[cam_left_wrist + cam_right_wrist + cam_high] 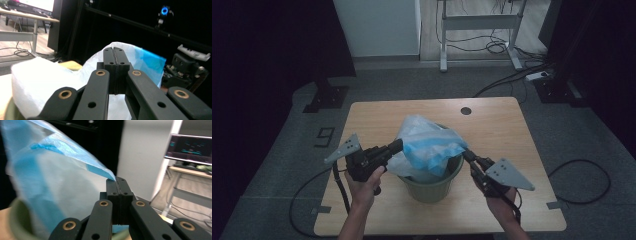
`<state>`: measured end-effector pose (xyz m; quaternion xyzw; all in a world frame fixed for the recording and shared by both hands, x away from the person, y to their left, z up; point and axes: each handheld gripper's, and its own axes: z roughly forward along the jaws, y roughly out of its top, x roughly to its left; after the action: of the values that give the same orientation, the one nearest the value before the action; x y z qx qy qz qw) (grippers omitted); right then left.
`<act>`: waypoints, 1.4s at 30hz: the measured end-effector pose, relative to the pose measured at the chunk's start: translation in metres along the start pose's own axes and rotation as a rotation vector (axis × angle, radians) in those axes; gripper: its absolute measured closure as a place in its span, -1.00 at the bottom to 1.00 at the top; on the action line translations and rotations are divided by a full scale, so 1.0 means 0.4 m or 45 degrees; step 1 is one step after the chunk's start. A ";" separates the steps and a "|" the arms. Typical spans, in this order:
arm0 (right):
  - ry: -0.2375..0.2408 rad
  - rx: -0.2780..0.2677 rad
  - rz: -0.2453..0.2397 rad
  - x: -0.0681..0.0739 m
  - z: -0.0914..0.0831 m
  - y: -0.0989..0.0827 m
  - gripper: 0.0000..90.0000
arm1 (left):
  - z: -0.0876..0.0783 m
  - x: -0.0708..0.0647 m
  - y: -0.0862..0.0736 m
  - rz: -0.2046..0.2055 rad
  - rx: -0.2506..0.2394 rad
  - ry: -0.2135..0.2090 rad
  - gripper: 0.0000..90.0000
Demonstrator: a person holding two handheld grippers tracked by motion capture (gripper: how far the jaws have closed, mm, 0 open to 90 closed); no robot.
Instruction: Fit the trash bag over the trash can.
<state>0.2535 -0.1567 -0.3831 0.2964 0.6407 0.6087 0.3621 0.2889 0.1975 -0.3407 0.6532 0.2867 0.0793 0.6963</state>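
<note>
Pinching opposite edges of the blue-and-white bin liner (428, 145) above the green bin (432, 186), left gripper (398, 145) and right gripper (465, 154) are clamped shut on it, probably about to stretch it over the rim.

- Grey carpet floor (282, 165), black cables (584, 180) trailing (one looped at right).
- White desk frame (479, 22) beyond wooden table (377, 117).
- Dim light, black curtains (257, 55).

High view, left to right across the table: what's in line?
Left gripper → plastic bag over the green bin → right gripper. Both grippers are shut on the bag's edges, one on each side.
</note>
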 end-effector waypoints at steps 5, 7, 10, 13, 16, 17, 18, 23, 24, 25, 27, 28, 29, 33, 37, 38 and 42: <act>-0.098 -0.060 0.056 -0.091 -0.027 0.030 0.98 | -0.019 0.032 0.042 -0.020 -0.056 0.017 0.99; -0.109 -0.069 0.065 -0.105 -0.034 0.036 0.98 | -0.023 0.036 0.048 -0.027 -0.066 0.013 0.99; -0.146 -0.093 0.094 -0.142 -0.057 0.049 0.98 | -0.042 0.044 0.060 -0.043 -0.094 0.007 0.99; -0.178 -0.100 0.117 -0.170 -0.087 0.043 0.98 | -0.063 0.049 0.059 -0.065 -0.117 0.007 0.99; -0.192 -0.079 0.130 -0.184 -0.109 0.017 0.98 | -0.078 0.055 0.047 -0.094 -0.118 0.009 0.99; -0.194 -0.069 0.133 -0.185 -0.114 0.006 0.98 | -0.082 0.057 0.041 -0.100 -0.110 0.015 0.99; -0.193 -0.061 0.135 -0.186 -0.119 -0.005 0.98 | -0.086 0.059 0.033 -0.109 -0.106 0.016 0.99; -0.135 -0.013 0.132 -0.182 -0.131 -0.056 0.98 | -0.106 0.071 -0.015 -0.143 -0.041 0.033 0.99; -0.117 0.002 0.125 -0.179 -0.132 -0.068 0.98 | -0.112 0.072 -0.025 -0.146 -0.024 0.041 0.99; -0.085 0.033 0.125 -0.170 -0.133 -0.091 0.98 | -0.129 0.071 -0.048 -0.147 0.005 0.052 0.99; -0.052 0.053 0.122 -0.159 -0.140 -0.110 0.98 | -0.152 0.068 -0.072 -0.141 0.037 0.071 0.99; -0.052 0.053 0.122 -0.159 -0.140 -0.110 0.98 | -0.152 0.068 -0.072 -0.141 0.037 0.071 0.99; -0.020 0.071 0.125 -0.149 -0.150 -0.127 0.98 | -0.164 0.067 -0.084 -0.150 0.041 0.072 0.99; 0.023 0.096 0.123 -0.122 -0.169 -0.154 0.98 | -0.218 0.060 -0.146 -0.189 0.021 0.064 0.99; 0.041 0.064 0.123 -0.108 -0.189 -0.151 0.98 | -0.242 0.051 -0.155 -0.203 -0.027 0.037 0.99; 0.041 0.030 0.117 -0.105 -0.203 -0.134 0.98 | -0.246 0.046 -0.151 -0.197 -0.035 0.031 0.99; 0.018 -0.008 0.106 -0.116 -0.214 -0.093 0.98 | -0.253 0.031 -0.121 -0.165 -0.055 0.019 0.99</act>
<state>0.2112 -0.2465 -0.4156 0.3171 0.6284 0.6275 0.3328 0.2353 0.2846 -0.3886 0.6173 0.3320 0.0452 0.7119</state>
